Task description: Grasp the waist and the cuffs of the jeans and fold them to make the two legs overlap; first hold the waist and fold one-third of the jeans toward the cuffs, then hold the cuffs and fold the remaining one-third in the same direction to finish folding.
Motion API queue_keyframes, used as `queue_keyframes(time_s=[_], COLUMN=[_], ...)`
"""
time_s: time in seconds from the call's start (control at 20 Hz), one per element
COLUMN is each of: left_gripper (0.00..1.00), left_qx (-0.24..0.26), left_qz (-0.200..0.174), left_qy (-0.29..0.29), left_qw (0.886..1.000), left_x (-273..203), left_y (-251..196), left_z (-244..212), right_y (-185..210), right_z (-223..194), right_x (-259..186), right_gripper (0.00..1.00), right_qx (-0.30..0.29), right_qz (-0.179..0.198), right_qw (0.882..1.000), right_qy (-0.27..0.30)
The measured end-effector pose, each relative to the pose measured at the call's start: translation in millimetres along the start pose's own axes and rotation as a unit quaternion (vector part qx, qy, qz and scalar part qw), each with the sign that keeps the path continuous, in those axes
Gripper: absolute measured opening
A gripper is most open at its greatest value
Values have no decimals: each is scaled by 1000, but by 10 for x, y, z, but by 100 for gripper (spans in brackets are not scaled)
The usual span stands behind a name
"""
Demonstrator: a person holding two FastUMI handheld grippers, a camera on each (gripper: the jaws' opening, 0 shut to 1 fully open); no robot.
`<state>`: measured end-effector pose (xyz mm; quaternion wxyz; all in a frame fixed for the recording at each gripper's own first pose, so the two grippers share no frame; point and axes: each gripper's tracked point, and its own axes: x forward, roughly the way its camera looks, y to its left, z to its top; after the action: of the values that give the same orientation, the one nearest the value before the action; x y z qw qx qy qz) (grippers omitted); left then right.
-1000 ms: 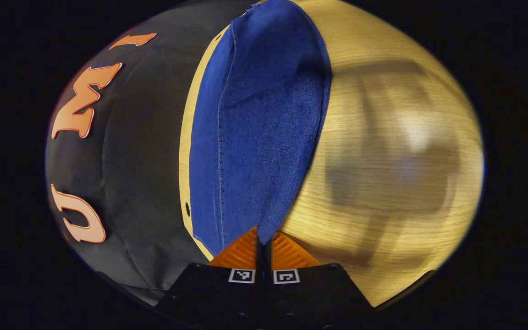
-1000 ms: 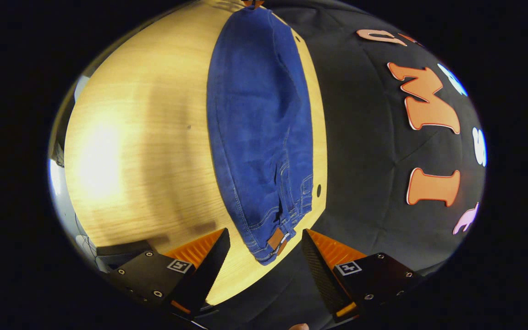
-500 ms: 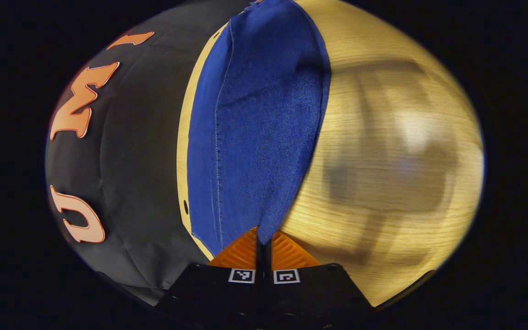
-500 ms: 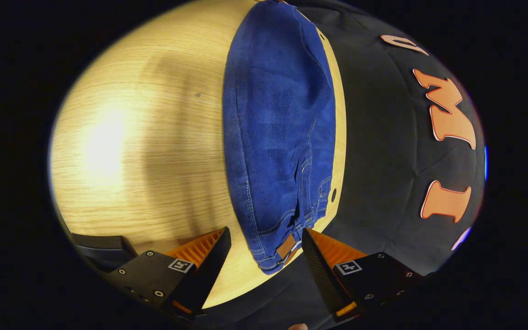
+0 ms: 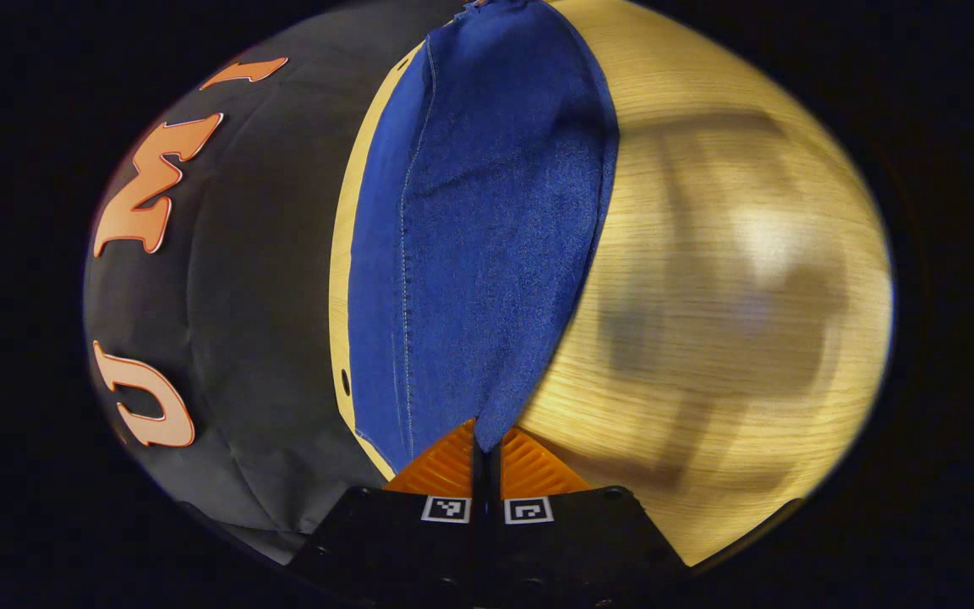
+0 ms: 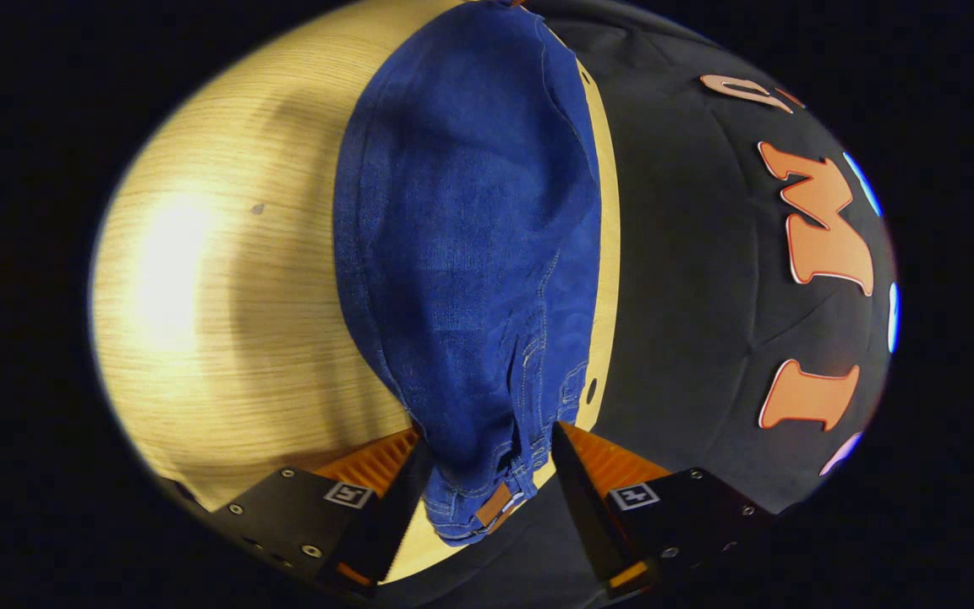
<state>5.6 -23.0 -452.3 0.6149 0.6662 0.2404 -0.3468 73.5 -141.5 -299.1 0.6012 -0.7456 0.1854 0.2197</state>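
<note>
Blue jeans (image 5: pixel 478 245) lie lengthwise on the wooden table (image 5: pixel 707 279), folded so the legs overlap, close to the table's edge by the black wall. My left gripper (image 5: pixel 486 444) is shut on the cuff end of the jeans at the bottom of the left gripper view. In the right gripper view the jeans (image 6: pixel 470 254) run away from me, and the waist end with its brown patch (image 6: pixel 494 505) sits between the spread fingers of my right gripper (image 6: pixel 487 482), which is open around it.
The black cloth wall (image 6: pixel 707 296) hangs right behind the table's far edge (image 6: pixel 605 254), next to the jeans. Bare wood (image 6: pixel 225 321) stretches out on the other side of the jeans. Small dark holes mark the tabletop (image 5: pixel 345 387) near the edge.
My right gripper has moved forward, so the waist now lies between its open fingers instead of ahead of them. The left gripper has stayed shut on the cuffs.
</note>
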Motion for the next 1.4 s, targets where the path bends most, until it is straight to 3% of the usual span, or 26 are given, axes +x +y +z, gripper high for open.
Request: queue_keyframes(time_s=[0.15,0.2,0.35,0.6,0.8,0.95,1.1,1.2,1.4], left_gripper=[0,0,0,0,0,1,1,1,1], left_qx=[-1,-1,-25,-54,-67,-81,-113,-135,-136], left_qz=[3,-1,-32,-86,-169,-263,-335,-359,-359], left_qy=[-2,-2,1,2,8,30,44,41,32], left_qw=[1000,1000,999,995,983,961,934,922,923], left_x=[-7,-11,-4,-51,-213,-315,-414,-382,8], left_y=[4,-1,-19,5,70,97,203,431,1203], left_z=[-4,-7,-59,90,201,257,352,410,371], right_y=[27,38,175,32,-161,-398,-795,-1093,-1621], right_z=[17,-28,-67,70,130,283,445,577,670], right_x=[7,-38,-18,-270,-306,-450,-685,-705,-519], right_gripper=[11,7,2,2,2,2,1,1,1], right_qx=[-35,-22,50,73,101,109,143,197,298], right_qz=[-20,-8,58,118,175,229,283,312,362], right_qw=[999,1000,997,990,979,967,948,929,883], right_qy=[8,14,14,7,5,-6,-8,-8,2])
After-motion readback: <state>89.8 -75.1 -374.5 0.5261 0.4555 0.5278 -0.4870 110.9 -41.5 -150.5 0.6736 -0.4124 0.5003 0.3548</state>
